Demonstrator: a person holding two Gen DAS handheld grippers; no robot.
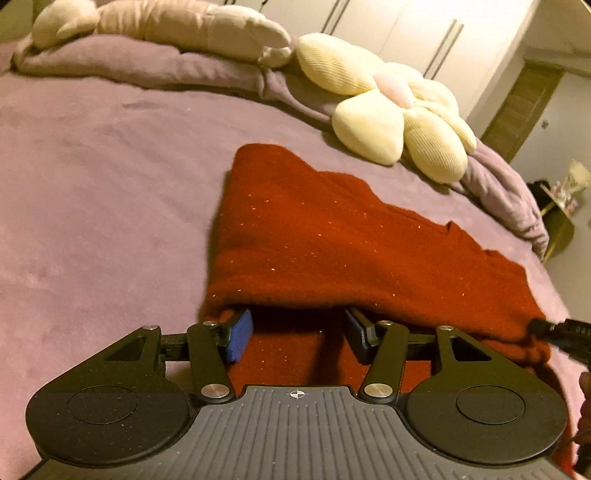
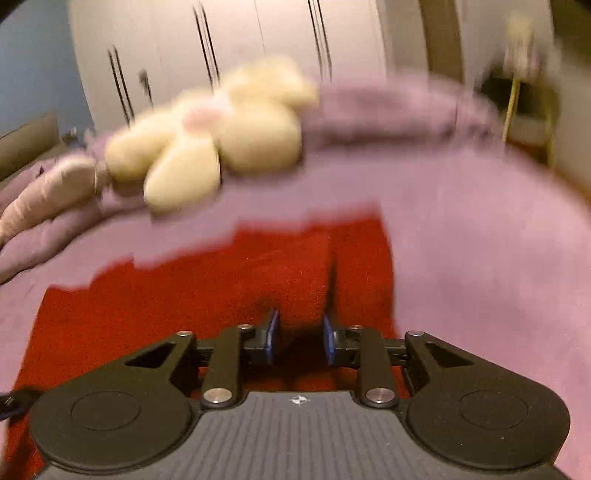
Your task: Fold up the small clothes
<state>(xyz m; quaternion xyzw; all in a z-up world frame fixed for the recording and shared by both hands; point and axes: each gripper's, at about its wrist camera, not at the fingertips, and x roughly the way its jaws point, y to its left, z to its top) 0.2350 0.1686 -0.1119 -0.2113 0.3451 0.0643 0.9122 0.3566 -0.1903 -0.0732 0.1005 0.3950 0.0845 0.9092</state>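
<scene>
Two tools work the near hem of one red knitted garment (image 1: 332, 240), which lies spread on the purple bed cover (image 1: 92, 184). My left tool (image 1: 299, 332) has its jaws standing apart, both blue pads (image 1: 242, 334) pushed in under the near edge of the knit, with a lower layer of red cloth lying between them; the pads are not pressing on anything, so nothing is held there. My right tool (image 2: 300, 338) has its jaws much nearer each other, with a raised fold of the same red garment (image 2: 221, 288) bunched between the blue pads; that view is smeared by motion, and I cannot tell whether the pads already pinch the cloth or just flank it.

I judge this to be the grasp before a fold: both tools are taking the near edge so it can be carried over. The next move calls for both sets of pads to bite the top layer only, then lift together and level, so the edge travels away from me without dragging the layer beneath.

Further off, the garment's far edge runs in uneven steps across the bed. Beyond it sits a cream flower-shaped cushion (image 1: 399, 114), then a rumpled purple duvet (image 1: 147, 62) with a pale plush toy (image 1: 166, 22), and white wardrobe doors (image 1: 406, 29).
</scene>
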